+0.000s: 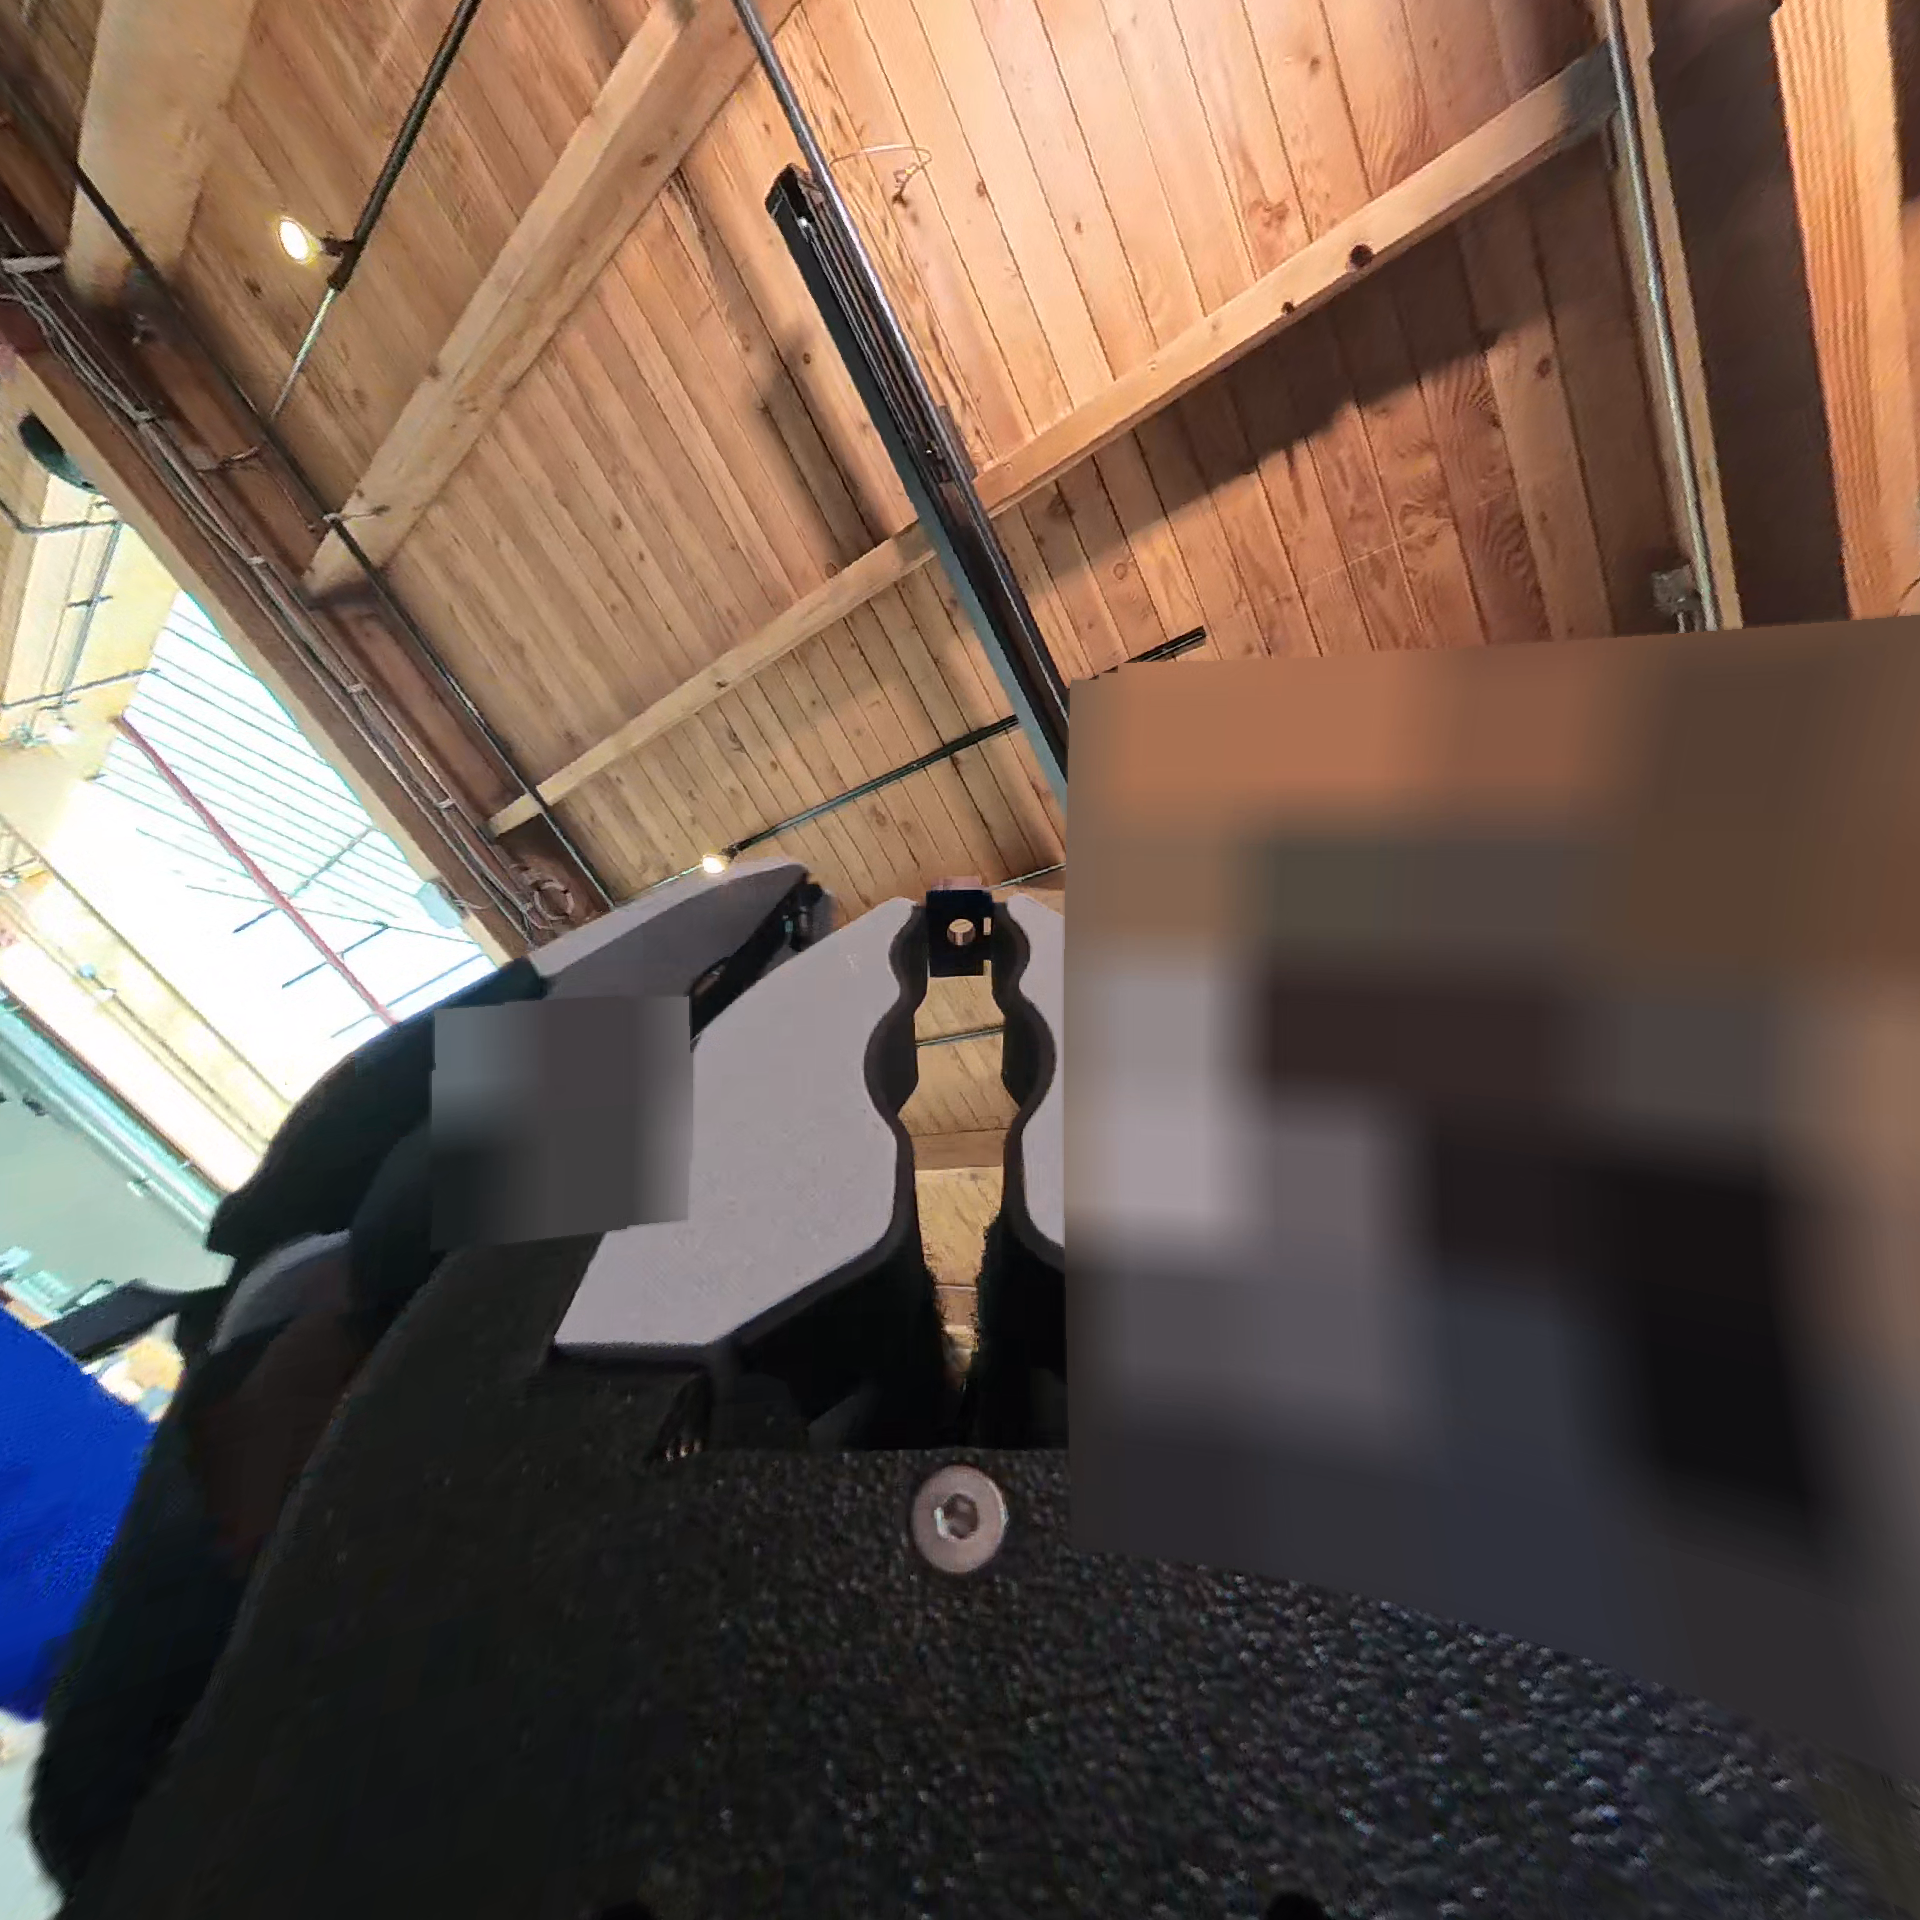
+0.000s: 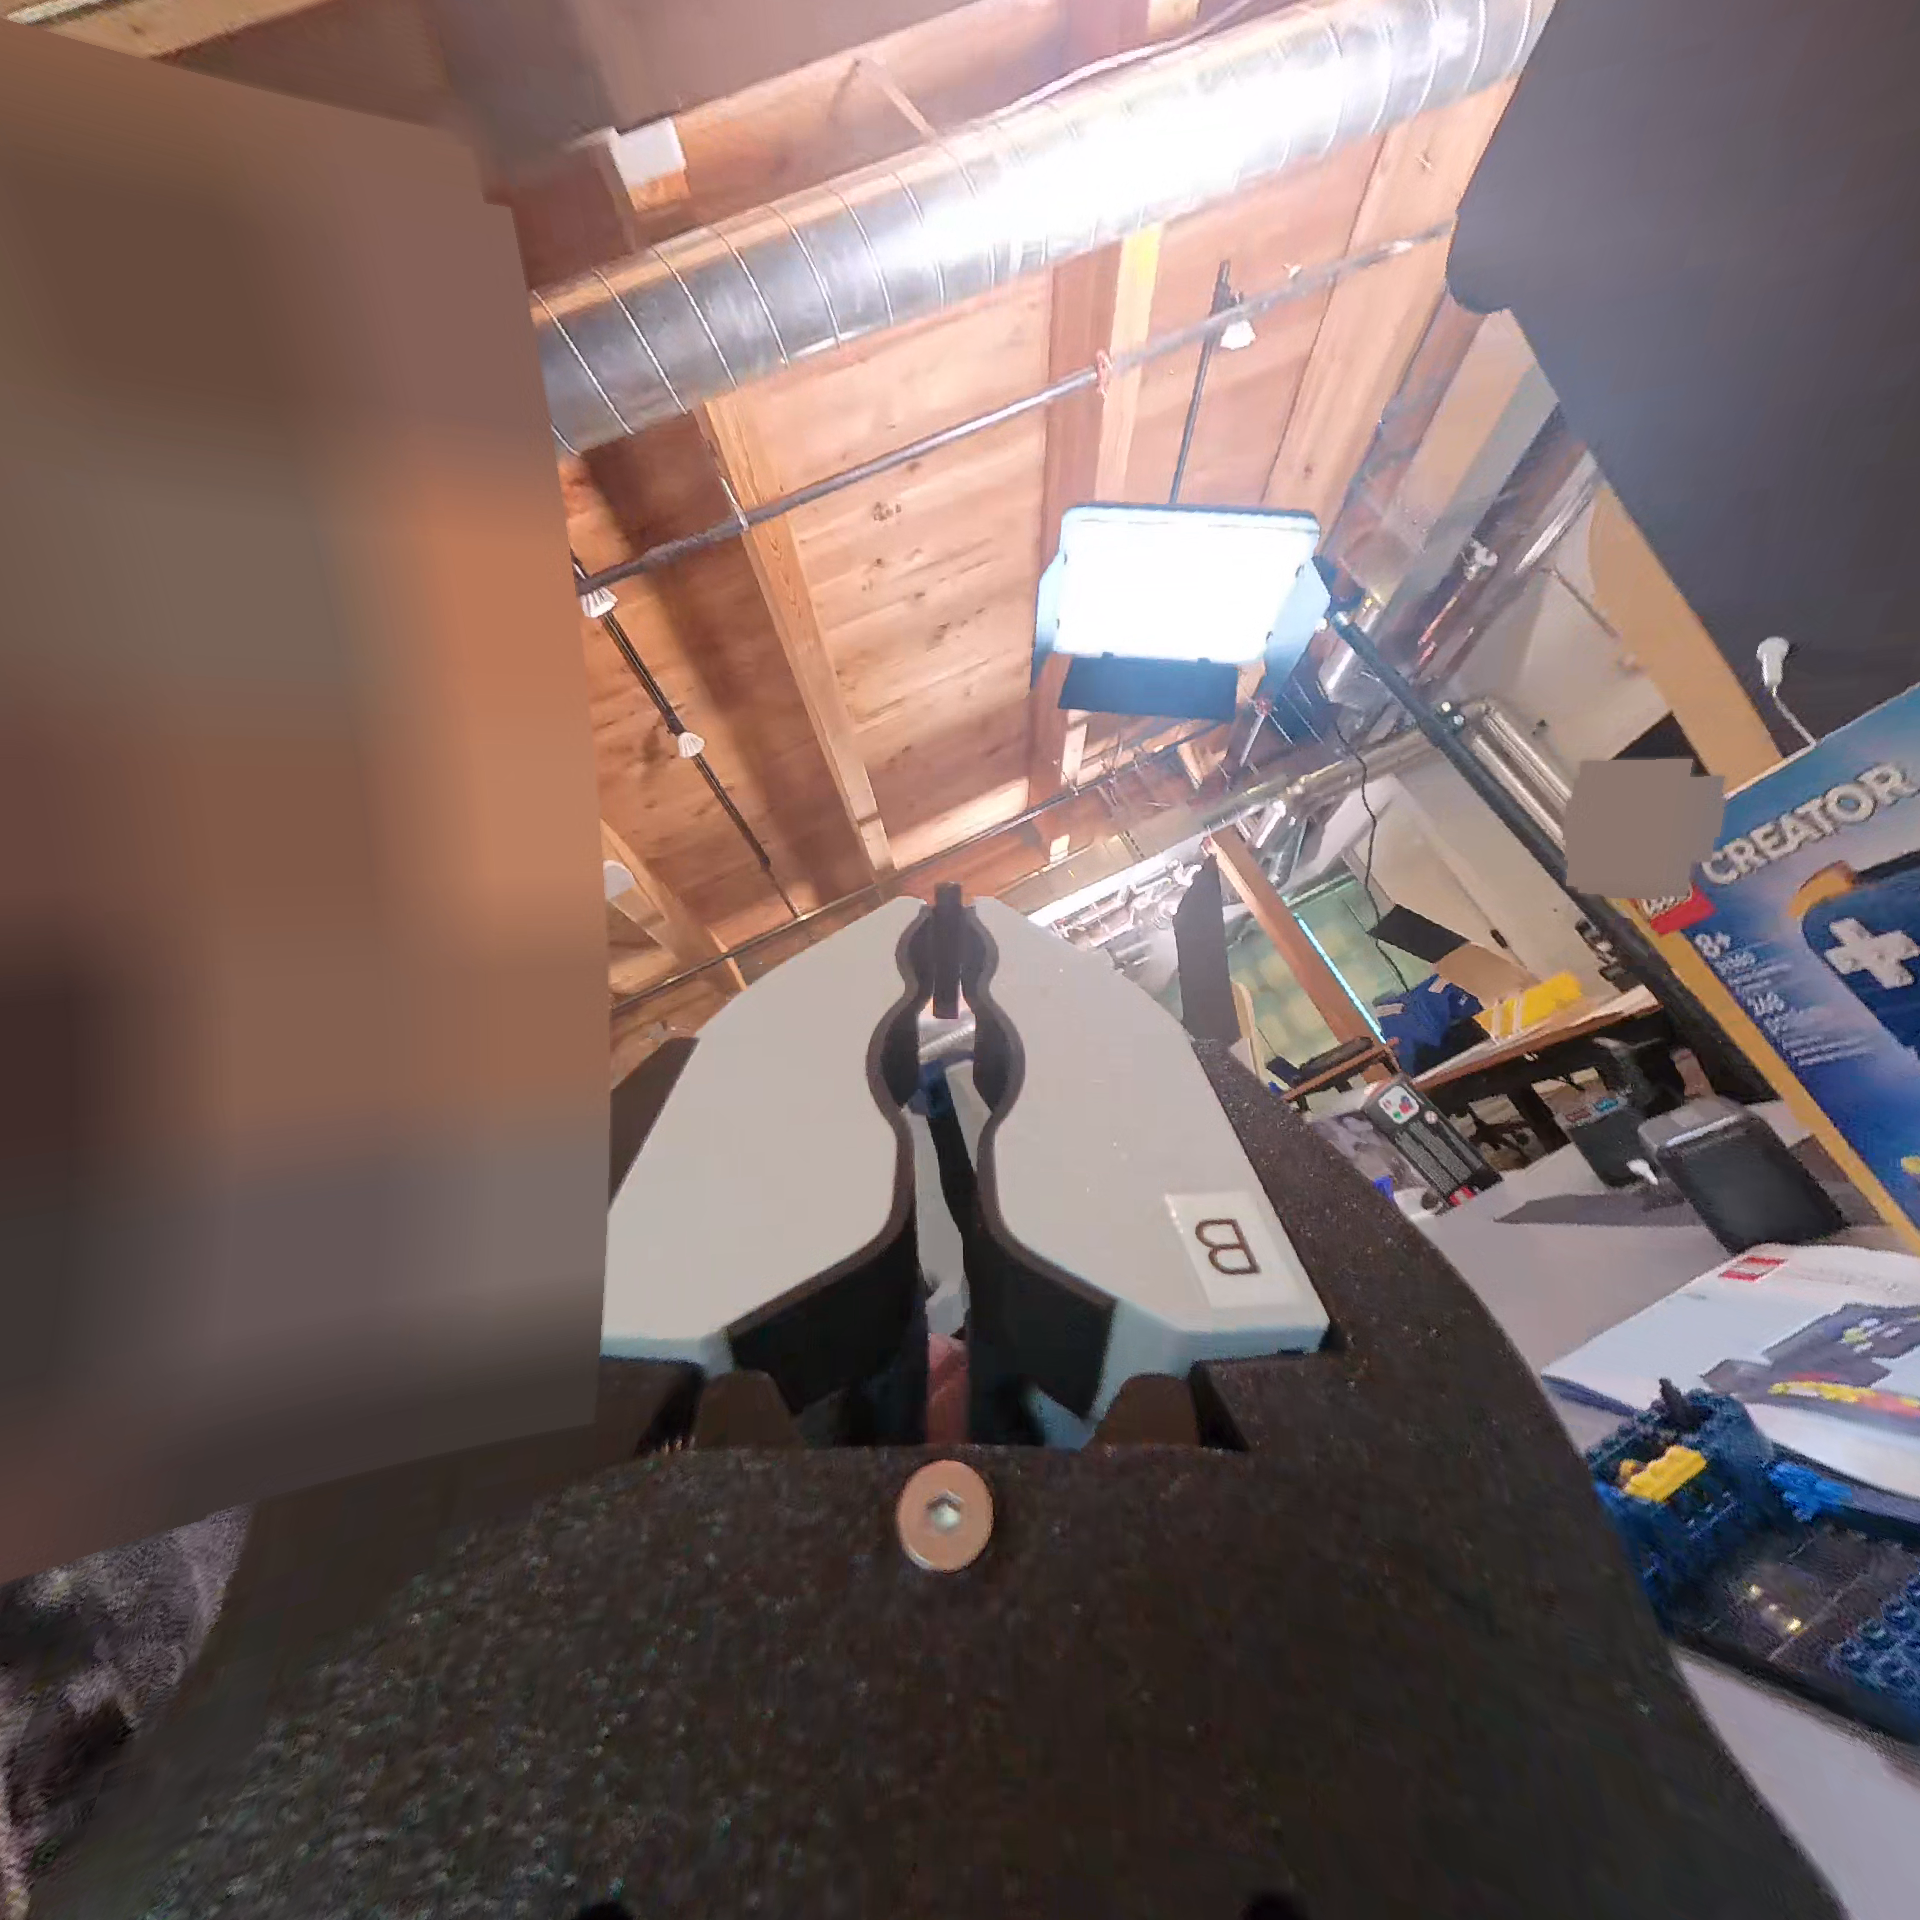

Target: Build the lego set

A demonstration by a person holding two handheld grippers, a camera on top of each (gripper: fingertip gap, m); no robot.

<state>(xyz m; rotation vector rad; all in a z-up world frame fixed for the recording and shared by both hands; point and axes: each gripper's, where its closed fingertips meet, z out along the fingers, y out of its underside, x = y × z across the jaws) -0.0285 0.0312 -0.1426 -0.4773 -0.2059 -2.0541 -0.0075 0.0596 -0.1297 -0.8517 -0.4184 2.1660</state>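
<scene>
A small black block with a round hole [image 1: 957, 935] sits clenched at the tips of the left gripper [image 1: 958, 940], raised toward the wooden ceiling [image 1: 1143, 312]. The right gripper [image 2: 945, 951] pinches a thin black pin [image 2: 945, 956], with a lamp [image 2: 1174, 592] above and a blue brick model [image 2: 1704, 1496] on the table [image 2: 1507, 1247].

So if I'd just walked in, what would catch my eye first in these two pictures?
Probably the wooden plank ceiling that fills both views, with a bright panel lamp hanging under it. Then the grey fingertips: the left gripper pinches a small black block with a hole, the right gripper a thin black pin.
</scene>
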